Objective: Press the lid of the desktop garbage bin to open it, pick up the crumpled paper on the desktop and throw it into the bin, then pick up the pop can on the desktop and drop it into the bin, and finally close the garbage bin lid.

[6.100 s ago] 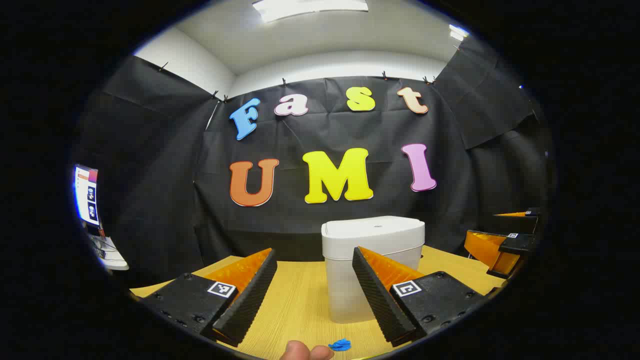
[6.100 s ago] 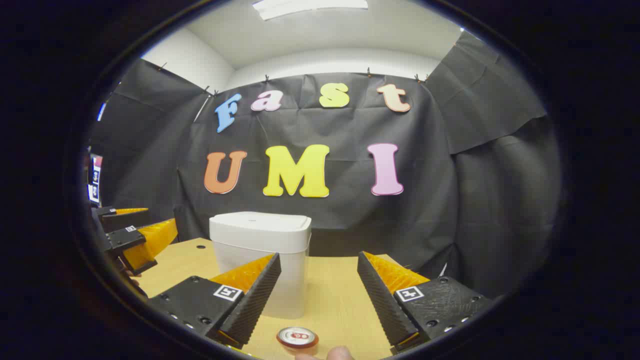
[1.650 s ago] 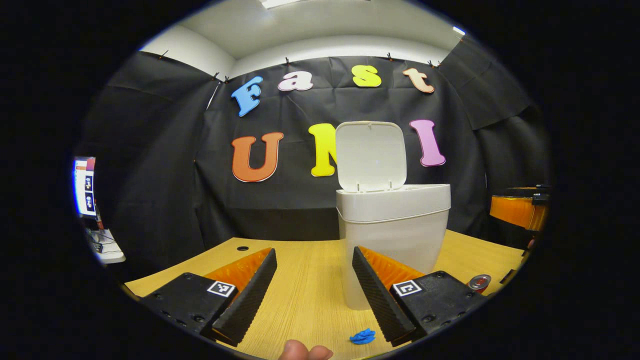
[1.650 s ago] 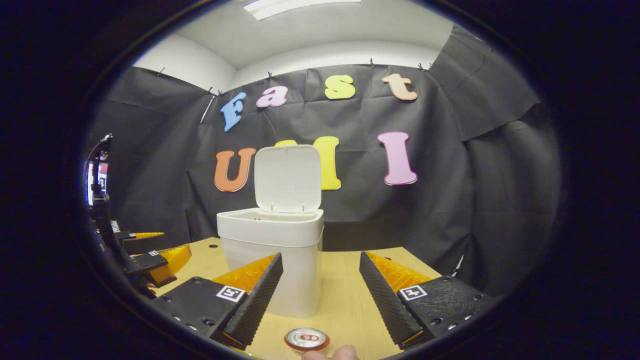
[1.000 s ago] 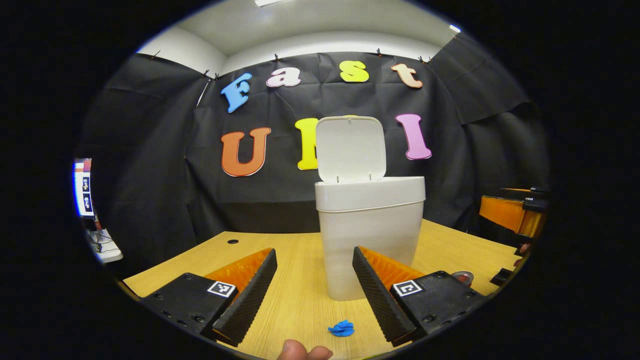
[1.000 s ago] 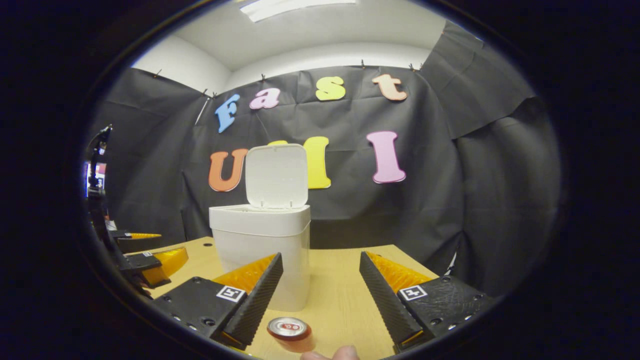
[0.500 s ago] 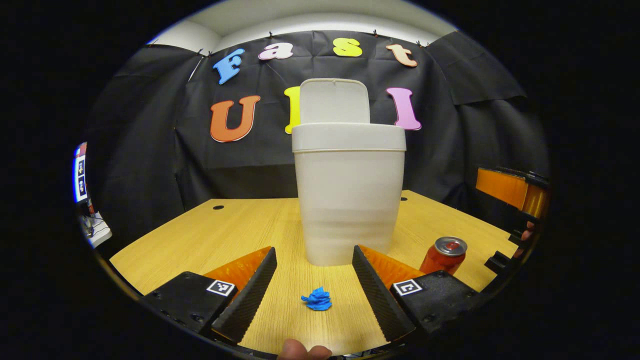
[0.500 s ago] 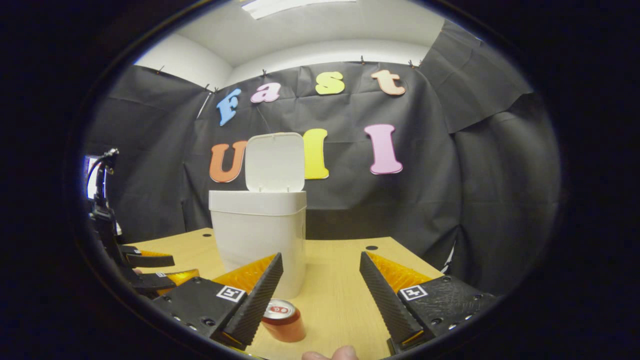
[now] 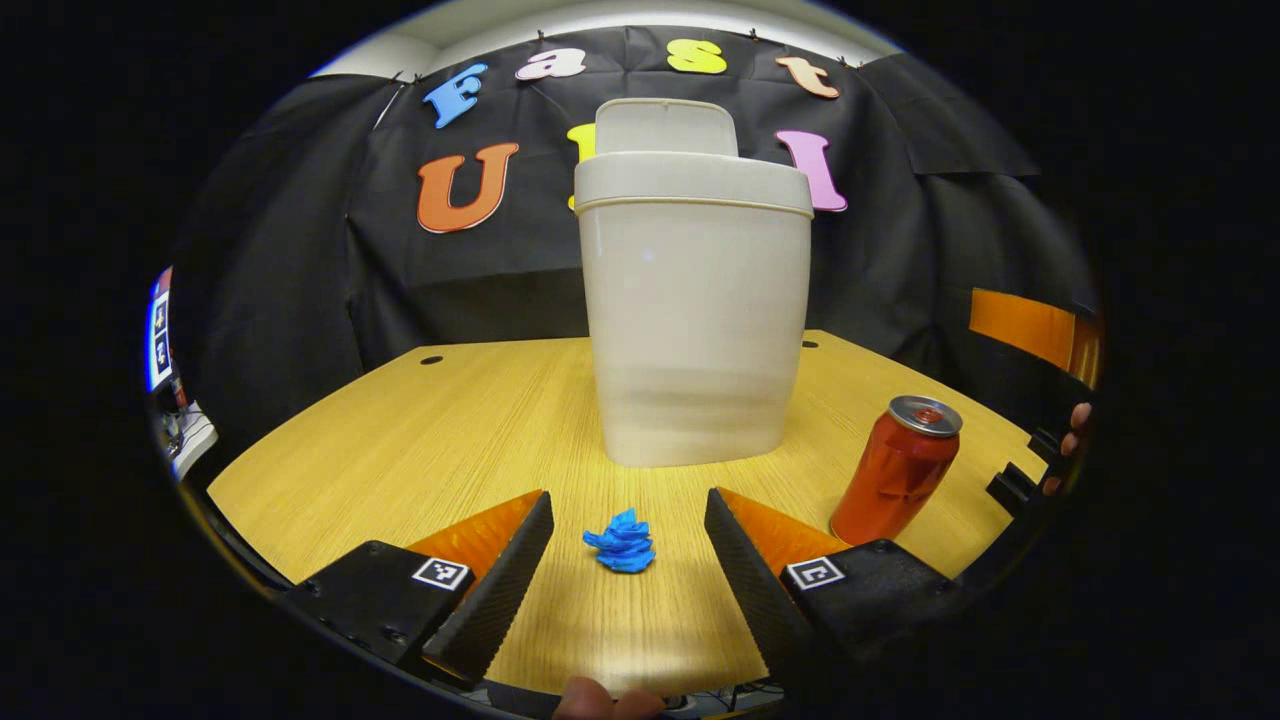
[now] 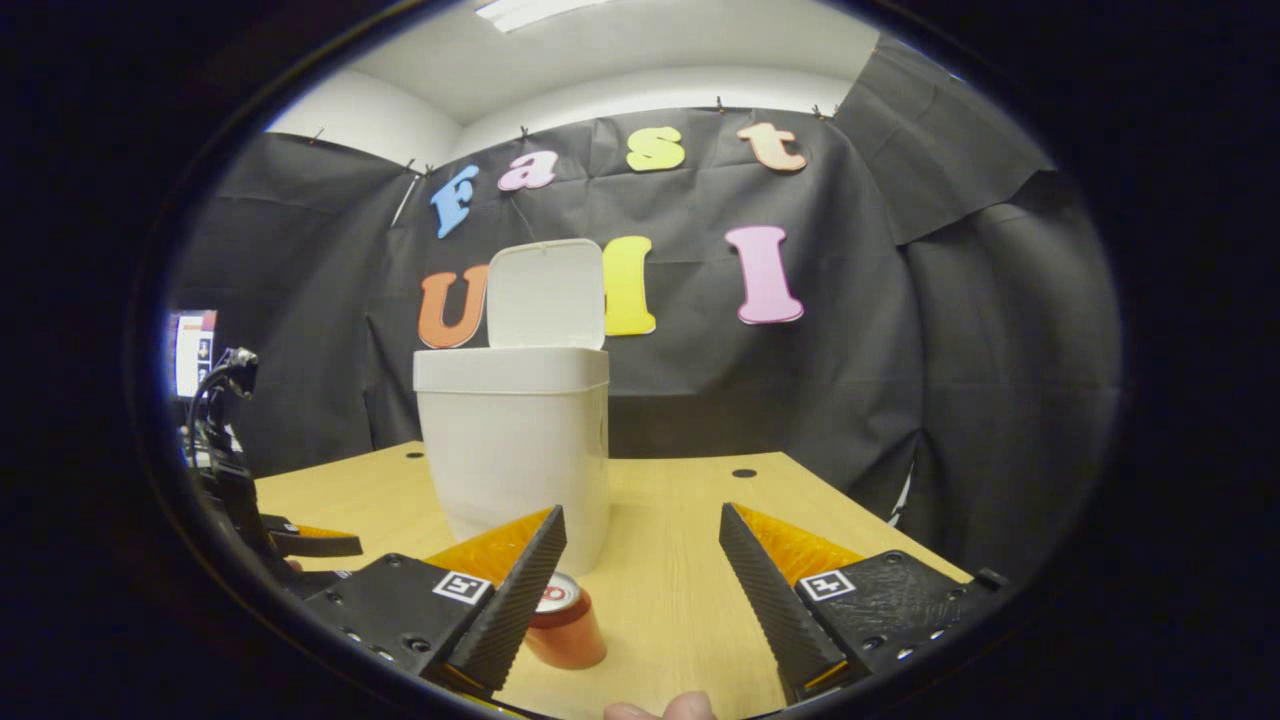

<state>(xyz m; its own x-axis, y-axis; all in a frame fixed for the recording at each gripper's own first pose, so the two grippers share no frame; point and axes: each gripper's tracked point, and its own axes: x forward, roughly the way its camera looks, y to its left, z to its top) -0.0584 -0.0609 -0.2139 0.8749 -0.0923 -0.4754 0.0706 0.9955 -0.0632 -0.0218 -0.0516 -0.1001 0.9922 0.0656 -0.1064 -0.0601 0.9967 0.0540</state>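
The white bin (image 9: 695,300) stands on the wooden table (image 9: 420,440) with its lid (image 9: 665,125) swung up behind it. A blue crumpled paper (image 9: 621,541) lies in front of the bin, between the tips of my open left gripper (image 9: 627,530), untouched. The red pop can (image 9: 898,470) stands upright to the right of the bin. In the right gripper view the bin (image 10: 515,450) with its raised lid (image 10: 546,294) is left of centre, and the can (image 10: 564,620) stands just behind the left finger of my open right gripper (image 10: 641,545), which holds nothing.
My left gripper (image 10: 300,545) with its cable shows low at the left of the right gripper view. A screen (image 10: 192,352) glows beyond the table's left edge. Small round holes (image 10: 743,472) mark the tabletop near the back. Bare tabletop lies right of the bin.
The bin lid went from shut to open. My left gripper has dropped low toward the table, bringing the blue paper between its fingers. The right gripper has sunk a little.
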